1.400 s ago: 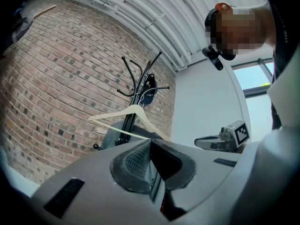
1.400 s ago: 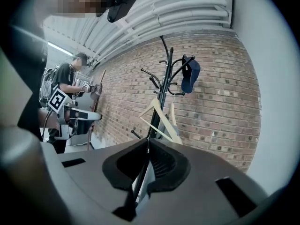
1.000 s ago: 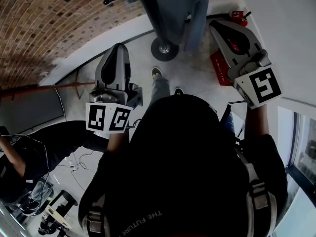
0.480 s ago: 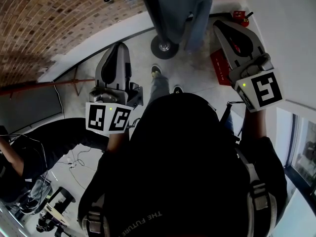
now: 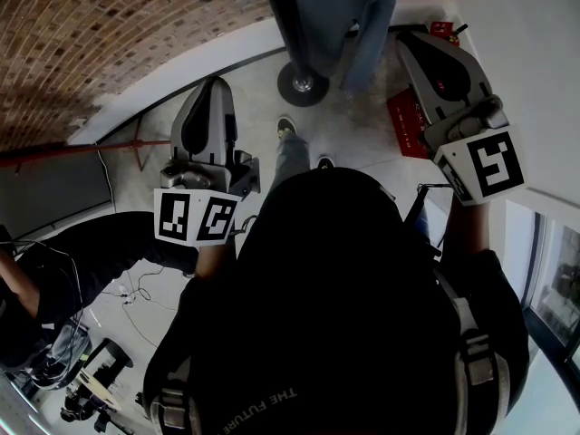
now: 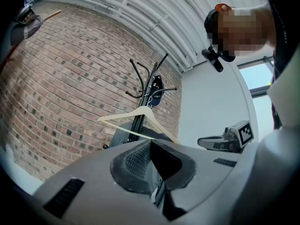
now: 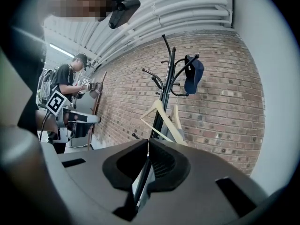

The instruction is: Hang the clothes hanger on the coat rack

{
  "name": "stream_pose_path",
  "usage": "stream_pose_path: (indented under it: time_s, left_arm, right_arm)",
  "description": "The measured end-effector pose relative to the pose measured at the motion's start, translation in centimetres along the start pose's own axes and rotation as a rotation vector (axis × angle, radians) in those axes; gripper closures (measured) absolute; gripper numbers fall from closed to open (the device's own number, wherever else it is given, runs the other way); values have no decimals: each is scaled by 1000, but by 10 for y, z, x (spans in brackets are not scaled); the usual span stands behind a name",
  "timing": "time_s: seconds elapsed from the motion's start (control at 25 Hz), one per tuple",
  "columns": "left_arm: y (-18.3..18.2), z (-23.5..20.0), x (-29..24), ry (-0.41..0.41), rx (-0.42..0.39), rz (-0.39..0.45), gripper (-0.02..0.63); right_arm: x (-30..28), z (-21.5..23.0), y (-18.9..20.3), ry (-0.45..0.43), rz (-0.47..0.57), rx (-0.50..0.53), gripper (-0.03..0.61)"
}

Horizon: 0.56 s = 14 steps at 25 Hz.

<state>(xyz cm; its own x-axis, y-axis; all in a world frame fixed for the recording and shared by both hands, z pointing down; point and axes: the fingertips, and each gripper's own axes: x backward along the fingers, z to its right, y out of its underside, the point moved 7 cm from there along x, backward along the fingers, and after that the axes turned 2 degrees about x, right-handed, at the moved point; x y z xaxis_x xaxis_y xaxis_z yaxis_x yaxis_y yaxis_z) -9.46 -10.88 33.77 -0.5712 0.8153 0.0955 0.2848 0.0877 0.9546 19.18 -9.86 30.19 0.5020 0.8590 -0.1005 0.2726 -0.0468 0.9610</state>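
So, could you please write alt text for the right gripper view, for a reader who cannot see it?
The right gripper, jaws together and holding nothing, faces a black coat rack before a brick wall. Pale wooden hangers and a dark blue cap hang on the rack.

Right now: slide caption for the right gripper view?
Right gripper, shut and empty, faces a coat rack holding wooden hangers and a blue cap, before a brick wall.

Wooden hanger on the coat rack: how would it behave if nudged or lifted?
The wooden hanger looks like a thin rigid frame, so it is probably stiff and light. Hanging freely on the coat rack, it would likely swing when pushed. Its smooth arms may slip in a loose grip.
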Motion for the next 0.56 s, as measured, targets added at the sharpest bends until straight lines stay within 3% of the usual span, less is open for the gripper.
stream_pose_path:
  time_s: [0.56]
  left_arm:
    - [-1,-5,6,-18,-7,-1,595]
  right_arm:
    - [-9,-2,-3,-23,11,17,553]
